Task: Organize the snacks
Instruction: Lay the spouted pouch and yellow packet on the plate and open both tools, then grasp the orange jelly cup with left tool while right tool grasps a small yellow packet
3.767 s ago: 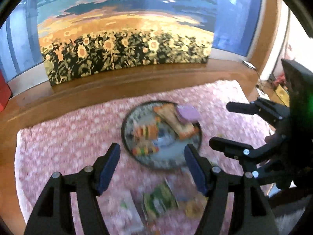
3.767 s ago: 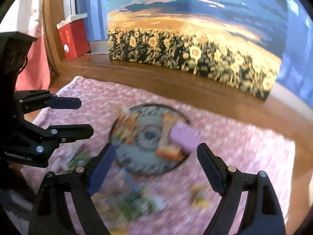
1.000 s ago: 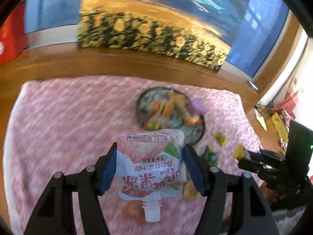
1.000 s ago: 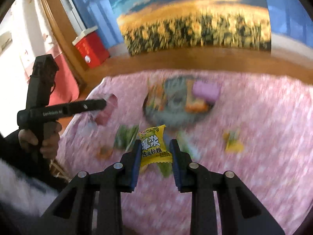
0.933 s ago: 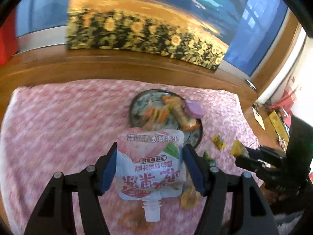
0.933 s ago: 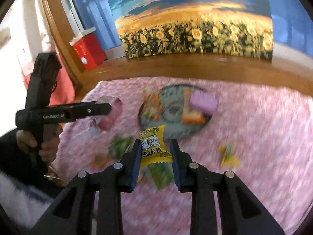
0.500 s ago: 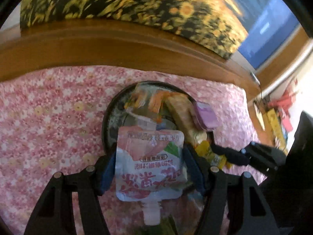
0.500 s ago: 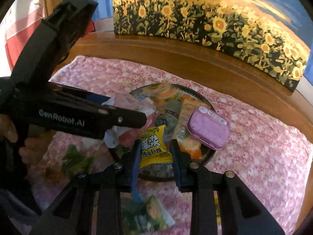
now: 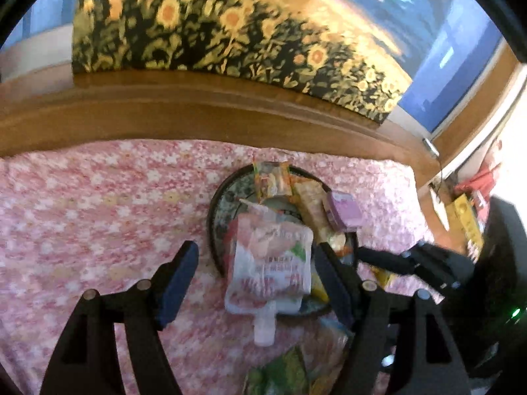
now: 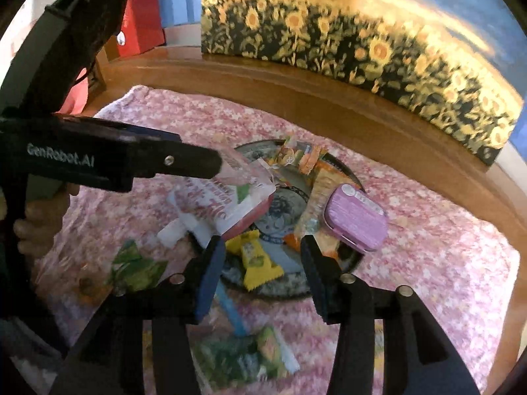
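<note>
A round dark patterned plate [image 9: 215,210] [image 10: 290,288] sits on the pink floral cloth and holds several snacks, among them a purple box [image 9: 342,210] [image 10: 355,217]. My left gripper [image 9: 255,271] is open; the pink-and-white spouted pouch [image 9: 270,263] [image 10: 230,194] lies loose at the plate's near edge, no longer between the fingers. My right gripper [image 10: 263,256] is open just above the plate; the yellow candy [image 10: 255,260] lies on the plate between its fingers.
Green snack packets [image 10: 136,271] [image 10: 243,355] and a blue wrapper [image 10: 230,309] lie on the pink cloth [image 9: 98,204] in front of the plate. A wooden table edge and sunflower picture [image 9: 230,33] are behind. A red box [image 10: 141,23] stands far left.
Both grippers have opened. The left let go of the pouch at the plate's edge; the right let go of the yellow candy, which now lies on the plate.
</note>
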{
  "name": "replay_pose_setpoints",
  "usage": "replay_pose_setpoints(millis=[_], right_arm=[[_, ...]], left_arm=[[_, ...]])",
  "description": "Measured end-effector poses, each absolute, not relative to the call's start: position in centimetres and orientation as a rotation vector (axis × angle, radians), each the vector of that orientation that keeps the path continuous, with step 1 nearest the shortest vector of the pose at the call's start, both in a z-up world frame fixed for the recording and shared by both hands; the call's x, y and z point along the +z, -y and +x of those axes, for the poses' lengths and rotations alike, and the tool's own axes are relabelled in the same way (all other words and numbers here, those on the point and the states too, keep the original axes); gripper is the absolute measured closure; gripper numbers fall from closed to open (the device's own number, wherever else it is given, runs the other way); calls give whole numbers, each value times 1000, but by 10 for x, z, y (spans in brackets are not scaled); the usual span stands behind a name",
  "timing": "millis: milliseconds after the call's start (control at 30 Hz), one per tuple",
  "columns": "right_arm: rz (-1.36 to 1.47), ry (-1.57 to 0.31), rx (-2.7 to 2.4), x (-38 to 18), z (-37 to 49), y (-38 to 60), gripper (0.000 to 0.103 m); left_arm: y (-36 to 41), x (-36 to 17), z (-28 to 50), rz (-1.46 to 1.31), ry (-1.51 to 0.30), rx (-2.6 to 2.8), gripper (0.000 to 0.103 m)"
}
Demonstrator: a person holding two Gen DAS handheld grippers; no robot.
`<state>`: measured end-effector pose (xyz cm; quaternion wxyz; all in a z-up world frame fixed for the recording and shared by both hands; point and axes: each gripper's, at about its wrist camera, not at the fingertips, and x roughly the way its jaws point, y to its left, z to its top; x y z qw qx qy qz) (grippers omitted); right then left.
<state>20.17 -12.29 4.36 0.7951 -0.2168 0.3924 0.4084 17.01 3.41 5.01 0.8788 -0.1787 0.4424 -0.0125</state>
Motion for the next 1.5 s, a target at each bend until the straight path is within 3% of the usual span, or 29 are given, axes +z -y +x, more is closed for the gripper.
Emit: replay_pose_setpoints(millis=[233,333,467,733,800,1233,1300,1367,1500], right_arm=[[-390,-808,823,70,161,170,55],[-371,-811,787,70,144,188,65],[-340,-830,759,66,127,205,67],[-336,-932,760,44,109,216,72],[-348,-970,763,36,108,215,72],[-321,-1153,802,-5,123,219,72],[-305,-1164,809,-7,127,220,72],[-313,-1161,818,-7,128,220,72],[-323,-1156,827,-7,128,222,73]], left_arm=[[-23,68,97,-295,-875,42,27],[-23,68,65,-310,-865,45,27],[-18,72,34,-287,-837,67,27],[-13,28,15,-357,-987,32,28],[-13,13,12,-377,-1044,44,32],[-7,4,6,-383,-1026,66,34],[-5,6,9,-392,-1015,51,38],[-4,9,16,-391,-1003,19,53],[5,5,34,-362,-1031,-22,54]])
